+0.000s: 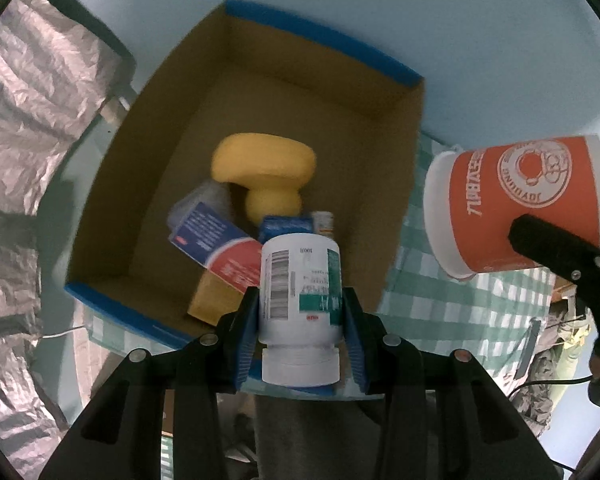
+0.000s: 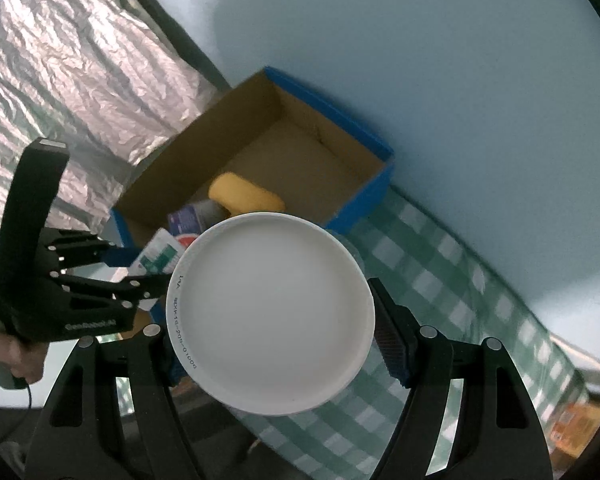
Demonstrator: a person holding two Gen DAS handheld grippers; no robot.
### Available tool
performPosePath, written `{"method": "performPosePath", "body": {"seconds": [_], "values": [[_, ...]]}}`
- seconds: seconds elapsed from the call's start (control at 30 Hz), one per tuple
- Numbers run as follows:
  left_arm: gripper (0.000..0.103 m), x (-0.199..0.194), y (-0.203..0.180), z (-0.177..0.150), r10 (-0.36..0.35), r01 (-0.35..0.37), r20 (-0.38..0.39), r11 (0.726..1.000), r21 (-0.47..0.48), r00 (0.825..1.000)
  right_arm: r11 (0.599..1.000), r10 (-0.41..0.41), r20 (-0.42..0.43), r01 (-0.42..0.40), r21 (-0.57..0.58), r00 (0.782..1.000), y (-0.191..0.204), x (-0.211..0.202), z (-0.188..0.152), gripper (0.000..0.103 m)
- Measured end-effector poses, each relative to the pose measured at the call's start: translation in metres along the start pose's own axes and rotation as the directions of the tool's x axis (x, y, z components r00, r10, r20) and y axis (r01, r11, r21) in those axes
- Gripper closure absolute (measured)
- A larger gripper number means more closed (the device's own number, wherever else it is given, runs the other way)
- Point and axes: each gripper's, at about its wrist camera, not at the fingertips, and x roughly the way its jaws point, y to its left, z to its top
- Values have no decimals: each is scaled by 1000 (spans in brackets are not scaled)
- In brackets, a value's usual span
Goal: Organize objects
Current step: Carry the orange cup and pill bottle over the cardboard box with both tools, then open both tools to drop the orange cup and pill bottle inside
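Observation:
My left gripper (image 1: 300, 320) is shut on a white pill bottle (image 1: 300, 296) with a green label, held over the near edge of an open cardboard box (image 1: 260, 92) with blue outer walls. In the box lie a yellow sponge (image 1: 264, 172), a blue and red carton (image 1: 216, 240) and other small packs. My right gripper (image 2: 272, 344) is shut on an orange and white paper cup (image 1: 516, 204), held in the air right of the box. In the right wrist view the cup's white bottom (image 2: 272, 316) fills the middle. The left gripper (image 2: 140, 276) with the bottle (image 2: 156, 256) shows there at left.
A green and white checked cloth (image 2: 440, 300) covers the table under the box (image 2: 356, 184). A pale blue wall (image 2: 420, 60) stands behind. Crinkled silver foil (image 1: 32, 92) hangs at the left, also seen in the right wrist view (image 2: 80, 64).

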Motion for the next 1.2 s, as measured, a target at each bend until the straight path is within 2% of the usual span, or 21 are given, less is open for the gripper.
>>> {"method": "performPosePath", "body": {"seconds": [0.43, 0.73, 0.77, 0.8, 0.87, 1.0, 1.2], "values": [[63, 20, 37, 22, 15, -16, -17, 999, -34, 1000, 998, -15, -37, 12, -69, 999, 32, 46, 53, 28], [62, 29, 56, 28, 10, -12, -31, 997, -71, 999, 989, -122, -67, 116, -93, 990, 41, 68, 69, 28], [55, 27, 57, 29, 2, -4, -26, 997, -75, 1000, 988, -129, -62, 123, -94, 990, 41, 67, 69, 27], [41, 25, 57, 29, -3, 1, -24, 997, -77, 1000, 987, -135, -55, 129, -93, 989, 42, 65, 70, 26], [23, 20, 58, 29, -2, 1, -15, 997, -81, 1000, 987, -140, -40, 136, -86, 989, 41, 60, 69, 24], [22, 9, 57, 25, 39, -39, -6, 997, -71, 999, 991, -128, -19, 126, -48, 992, 35, 45, 68, 24], [13, -15, 50, 8, 22, -22, 11, 998, -67, 1000, 993, -115, -17, 115, -2, 993, 28, 26, 61, 23]]}}
